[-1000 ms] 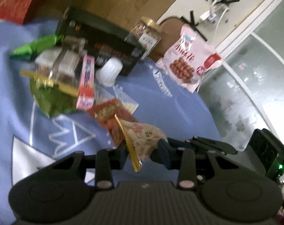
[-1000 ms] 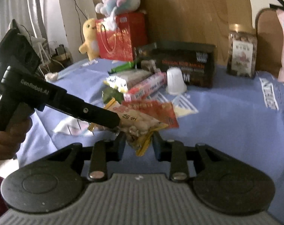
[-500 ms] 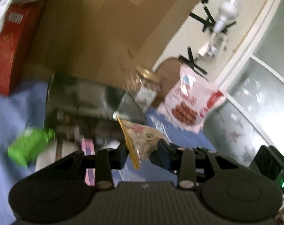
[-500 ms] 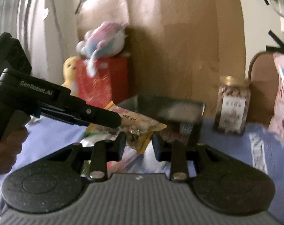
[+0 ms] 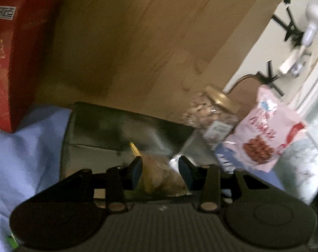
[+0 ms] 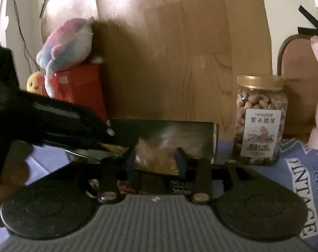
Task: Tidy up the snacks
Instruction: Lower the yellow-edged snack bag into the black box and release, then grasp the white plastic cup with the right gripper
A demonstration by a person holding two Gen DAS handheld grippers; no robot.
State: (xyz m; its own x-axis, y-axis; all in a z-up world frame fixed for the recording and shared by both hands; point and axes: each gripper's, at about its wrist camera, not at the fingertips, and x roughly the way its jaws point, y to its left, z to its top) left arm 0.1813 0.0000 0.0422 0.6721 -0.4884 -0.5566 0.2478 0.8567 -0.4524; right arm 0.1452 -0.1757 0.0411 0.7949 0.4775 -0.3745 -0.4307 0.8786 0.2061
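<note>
A pale blue printed cloth (image 6: 295, 168) covers the table, which stands against a wooden board (image 6: 179, 52) and a cream wall. At the back are a red box (image 5: 14, 58) with a plush toy (image 6: 68, 42) on top, a gold-lidded jar of nuts (image 6: 260, 121) and a pink snack bag (image 5: 263, 138). A dark box (image 5: 121, 130) sits open-topped in the middle. The small snack packet (image 5: 161, 174) is held above that box, its long axis running roughly away from the left camera, yellow sealed edge (image 5: 134, 149) pointing forward and up. The left gripper (image 5: 160, 173) fingers clench the packet near its rear. The right gripper (image 6: 155, 161) fingers flank the same packet (image 6: 152, 155); contact is too blurred to tell.
</note>
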